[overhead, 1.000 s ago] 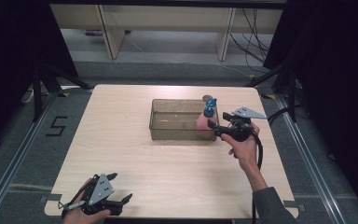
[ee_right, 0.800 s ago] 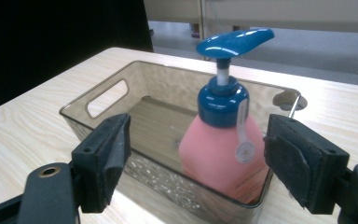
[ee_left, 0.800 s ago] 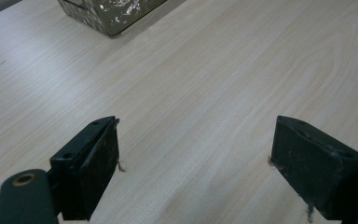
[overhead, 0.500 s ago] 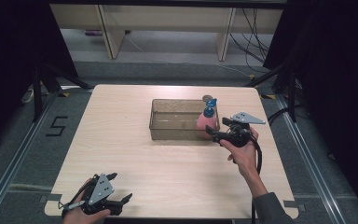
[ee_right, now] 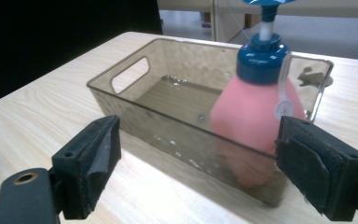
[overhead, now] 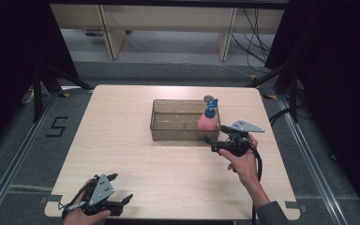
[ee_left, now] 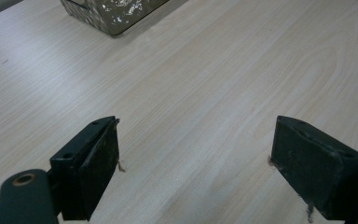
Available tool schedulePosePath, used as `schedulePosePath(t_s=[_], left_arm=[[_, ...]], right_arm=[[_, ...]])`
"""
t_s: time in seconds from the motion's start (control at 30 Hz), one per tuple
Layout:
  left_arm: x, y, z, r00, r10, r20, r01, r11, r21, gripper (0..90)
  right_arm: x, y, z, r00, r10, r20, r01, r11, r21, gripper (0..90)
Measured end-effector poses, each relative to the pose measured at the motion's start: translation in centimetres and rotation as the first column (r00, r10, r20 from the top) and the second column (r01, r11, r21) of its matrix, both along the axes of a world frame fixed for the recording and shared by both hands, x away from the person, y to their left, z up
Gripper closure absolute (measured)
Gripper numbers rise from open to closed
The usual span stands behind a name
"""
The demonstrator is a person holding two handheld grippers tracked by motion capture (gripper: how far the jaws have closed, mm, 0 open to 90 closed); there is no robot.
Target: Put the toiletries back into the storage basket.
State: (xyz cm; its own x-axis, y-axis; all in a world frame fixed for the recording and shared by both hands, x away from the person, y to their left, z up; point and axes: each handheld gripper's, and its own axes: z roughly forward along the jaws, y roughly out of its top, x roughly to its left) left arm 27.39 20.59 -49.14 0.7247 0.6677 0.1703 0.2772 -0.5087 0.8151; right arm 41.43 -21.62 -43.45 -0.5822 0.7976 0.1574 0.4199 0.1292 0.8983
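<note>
At the near edge of the table [overhead: 136, 154], by its left corner, we see the left gripper [overhead: 117, 193] in a hand cut off by the bottom of the high view; its jaws stand wide apart with only bare wood between them, and in the left gripper view a corner of the bin [ee_left: 114, 14] is cropped at the top. Farther in, on the right, the right gripper [overhead: 212, 143] sits just in front of the bin [overhead: 178, 133], its jaws having just been opening and now spread wide, nothing between the pads. In the right gripper view the pink bottle [ee_right: 256, 116] stands upright inside the bin's right end, its base blurred behind the tinted wall and its blue pump head cut off by the top edge; a small round tag on its side is too blurred to read. Beyond the bin a small dark round thing [overhead: 209, 99] is hard to make out. On the floor left of the table, we read a taped "5" [overhead: 58, 127].
</note>
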Motion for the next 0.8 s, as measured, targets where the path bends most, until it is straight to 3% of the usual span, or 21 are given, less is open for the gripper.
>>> schedulePosePath(t_s=[0.23, 0.3, 0.33, 0.37, 0.5, 0.53, 0.57, 0.6, 0.63, 0.67, 0.73, 0.8], left_arm=[[0.0, -0.1, 0.0, 1.0000, 0.007, 0.001, -0.007, 0.9999, 0.012, 14.7], [0.0, -0.1, -0.1, 1.0000, 0.007, -0.001, -0.007, 1.0000, 0.002, 14.8], [0.1, -0.1, -0.1, 1.0000, 0.008, 0.006, -0.008, 1.0000, 0.003, 14.8], [0.1, 0.0, -0.1, 1.0000, 0.006, 0.004, -0.006, 1.0000, 0.007, 14.8], [0.0, 0.0, 0.0, 1.0000, 0.003, -0.005, -0.003, 1.0000, 0.001, 14.7], [0.1, 0.0, 0.0, 1.0000, 0.004, -0.005, -0.004, 1.0000, 0.001, 14.7], [0.1, 0.1, 0.1, 1.0000, 0.000, -0.004, 0.001, 0.9997, 0.023, 14.7], [0.1, 0.0, 0.0, 0.9999, 0.009, 0.008, -0.009, 0.9999, 0.014, 14.7], [0.2, 0.0, 0.0, 1.0000, 0.003, 0.006, -0.003, 0.9998, 0.019, 14.7], [0.1, 0.0, 0.0, 1.0000, 0.004, 0.001, -0.004, 0.9997, 0.023, 14.7], [0.2, 0.0, 0.0, 1.0000, -0.003, -0.004, 0.003, 0.9993, 0.036, 14.7], [0.1, 0.0, 0.0, 1.0000, 0.003, -0.006, -0.003, 0.9994, 0.034, 14.7]], right_arm=[[-0.8, 0.2, -0.6, 0.9999, 0.012, 0.007, -0.012, 1.000, 0.019, 15.6], [-1.2, 0.3, -0.5, 0.9993, 0.008, -0.038, -0.007, 0.999, 0.034, 15.6], [-1.2, 0.1, -0.6, 0.9998, 0.018, -0.008, -0.018, 1.000, 0.014, 15.6], [-1.4, 0.3, -0.6, 0.9995, 0.013, -0.029, -0.012, 0.999, 0.038, 15.6], [-1.6, -0.1, -0.7, 0.9998, 0.009, 0.016, -0.009, 1.000, 0.002, 15.6], [-1.7, 0.1, -0.8, 0.9999, 0.013, -0.004, -0.013, 0.999, 0.041, 15.6], [-1.8, 0.0, -0.7, 0.9998, 0.015, -0.010, -0.015, 1.000, 0.021, 15.6], [-2.1, 0.2, -0.8, 0.9991, 0.004, -0.043, -0.002, 0.999, 0.051, 15.6], [-2.0, -0.1, -0.9, 0.9997, 0.021, -0.006, -0.021, 0.999, 0.037, 15.6], [-2.2, 0.0, -1.0, 0.9994, 0.026, -0.024, -0.025, 0.998, 0.055, 15.6], [-2.3, -0.2, -1.2, 0.9996, 0.027, -0.002, -0.027, 0.999, 0.042, 15.6], [-2.4, -0.4, -1.3, 0.9996, 0.029, -0.007, -0.029, 0.999, 0.044, 15.7]])
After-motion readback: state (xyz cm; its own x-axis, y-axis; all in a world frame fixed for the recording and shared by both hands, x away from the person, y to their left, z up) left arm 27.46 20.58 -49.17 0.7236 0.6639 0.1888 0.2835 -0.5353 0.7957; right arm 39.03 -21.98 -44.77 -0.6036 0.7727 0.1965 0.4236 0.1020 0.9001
